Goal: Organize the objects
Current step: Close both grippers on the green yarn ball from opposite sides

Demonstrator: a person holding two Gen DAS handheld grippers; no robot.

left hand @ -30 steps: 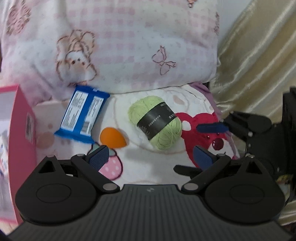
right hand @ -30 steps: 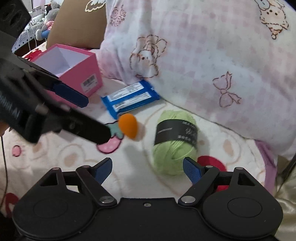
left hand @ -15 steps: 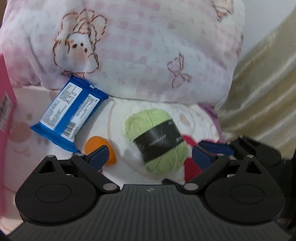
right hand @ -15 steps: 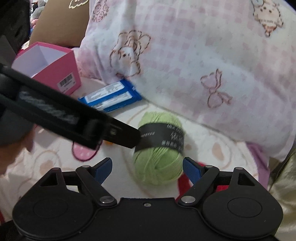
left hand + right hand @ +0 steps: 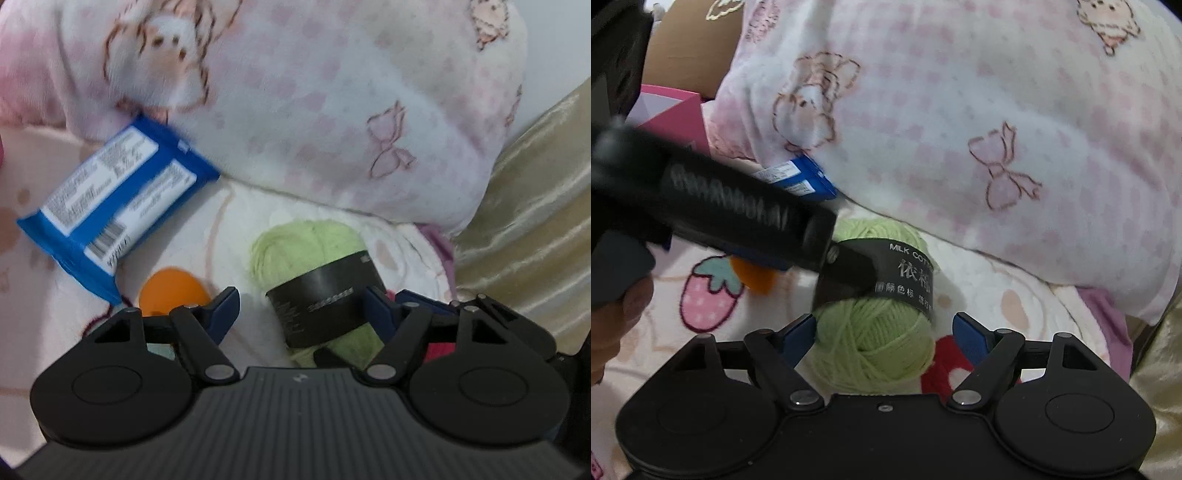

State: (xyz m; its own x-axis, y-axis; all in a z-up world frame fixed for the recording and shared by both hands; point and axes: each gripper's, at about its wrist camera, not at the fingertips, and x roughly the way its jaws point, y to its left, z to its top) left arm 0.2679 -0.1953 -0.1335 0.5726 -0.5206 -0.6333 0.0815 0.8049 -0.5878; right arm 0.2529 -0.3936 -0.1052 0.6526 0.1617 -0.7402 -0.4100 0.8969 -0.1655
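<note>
While both tongs close half-wide around the green yarn ball (image 5: 875,332), centre right tongs (image 5: 884,332), withdraw left tongs (image 5: 301,310) before squeezing.

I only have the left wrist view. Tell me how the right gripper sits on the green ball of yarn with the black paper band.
Observer: The right gripper straddles the green ball of yarn; its jaws have just been closing, and its right pad is not touching the wool.
Operator: Find me a container.
Observer: An open pink cardboard box stands at far left, beside the pink checked pillow.
Operator: Read the band.
Observer: The black paper band starts with MILK.
</note>
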